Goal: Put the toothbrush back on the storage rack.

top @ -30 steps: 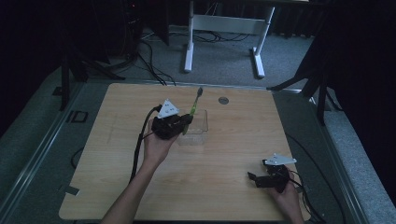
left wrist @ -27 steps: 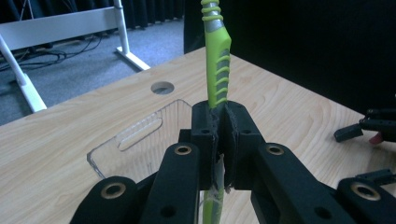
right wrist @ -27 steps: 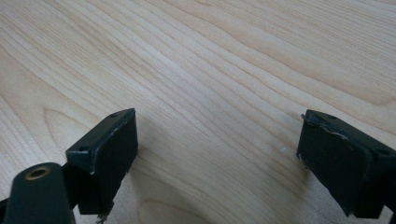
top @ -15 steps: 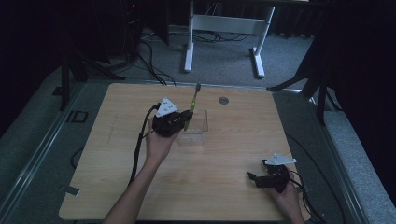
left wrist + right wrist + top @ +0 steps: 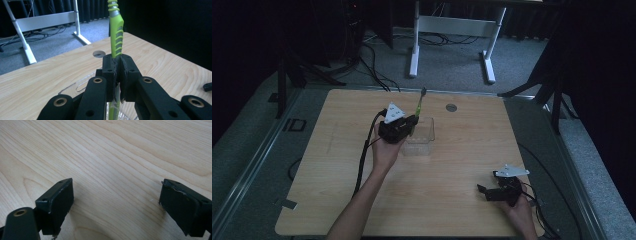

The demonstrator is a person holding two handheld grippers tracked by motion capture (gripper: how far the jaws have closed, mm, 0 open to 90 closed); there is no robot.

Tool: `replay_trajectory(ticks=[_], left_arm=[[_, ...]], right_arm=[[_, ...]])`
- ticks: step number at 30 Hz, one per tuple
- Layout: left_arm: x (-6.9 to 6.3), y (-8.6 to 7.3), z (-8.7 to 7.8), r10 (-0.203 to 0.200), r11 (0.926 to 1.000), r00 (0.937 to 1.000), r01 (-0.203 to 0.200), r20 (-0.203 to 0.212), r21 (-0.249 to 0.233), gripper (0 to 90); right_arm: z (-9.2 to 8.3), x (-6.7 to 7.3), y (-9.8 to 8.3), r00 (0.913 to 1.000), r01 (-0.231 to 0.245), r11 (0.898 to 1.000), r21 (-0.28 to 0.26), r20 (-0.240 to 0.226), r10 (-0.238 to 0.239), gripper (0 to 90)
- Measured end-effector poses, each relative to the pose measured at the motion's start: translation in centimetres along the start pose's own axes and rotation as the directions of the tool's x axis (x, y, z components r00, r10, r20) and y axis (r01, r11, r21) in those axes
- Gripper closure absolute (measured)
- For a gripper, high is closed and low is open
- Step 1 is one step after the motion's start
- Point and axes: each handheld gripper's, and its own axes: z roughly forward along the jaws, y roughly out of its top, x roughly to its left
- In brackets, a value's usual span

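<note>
From my seat not much has changed over the last second: the left gripper (image 5: 404,127) is clamped on the green toothbrush (image 5: 116,37) same as before, and it's only drifted a touch toward the near-left, so the brush tip now sits a bit lower against the far table edge in the high view. The brush stands roughly upright, poking up out of the pinched jaws, right over the clear plastic container (image 5: 421,135) in the middle of the wooden table (image 5: 337,200). The right gripper (image 5: 492,190) hasn't budged, parked near the front right corner with its jaws spread wide and nothing but bare wood between them. The round grommet hole (image 5: 451,107) in the tabletop is right where it was, beyond the container. As for writing or logos, I can't read any on the brush or the grippers.
</note>
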Motion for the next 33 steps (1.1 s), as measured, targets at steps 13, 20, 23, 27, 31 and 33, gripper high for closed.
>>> replay_trajectory(ticks=[13, 20, 23, 27, 31, 33], left_arm=[[-0.4, -1.2, 1.5, 0.106, 0.9878, 0.9937, -0.101, -0.037, 0.119, 82.9], [-0.4, -2.2, 1.6, 0.103, 0.9843, 0.9945, -0.099, -0.018, 0.146, 70.4], [-0.3, -2.2, 1.0, 0.085, 0.9879, 0.9962, -0.082, -0.019, 0.132, 61.9], [-0.1, -1.8, 0.2, 0.076, 0.9925, 0.9965, -0.072, -0.035, 0.098, 53.4], [0.5, -1.2, -1.3, 0.040, 0.9977, 0.9986, -0.038, -0.035, 0.057, 49.0], [0.9, -1.2, -1.8, 0.024, 0.9984, 0.9992, -0.022, -0.033, 0.053, 47.4]], right_arm=[[0.0, 0.0, 0.0, 1.0000, -0.001, 1.000, 0.000, 0.000, 0.001, 12.0], [0.0, 0.0, 0.0, 1.0000, 0.000, 1.000, 0.000, 0.000, 0.000, 12.0], [0.0, 0.0, 0.0, 1.0000, 0.000, 1.000, 0.000, -0.001, 0.000, 12.0], [0.0, 0.0, 0.0, 1.0000, 0.001, 1.000, 0.000, -0.002, -0.001, 12.0], [0.0, 0.0, 0.0, 1.0000, 0.001, 1.000, 0.000, -0.002, -0.001, 12.0], [0.0, 0.0, 0.0, 1.0000, 0.001, 1.000, 0.000, -0.002, -0.001, 12.0]])
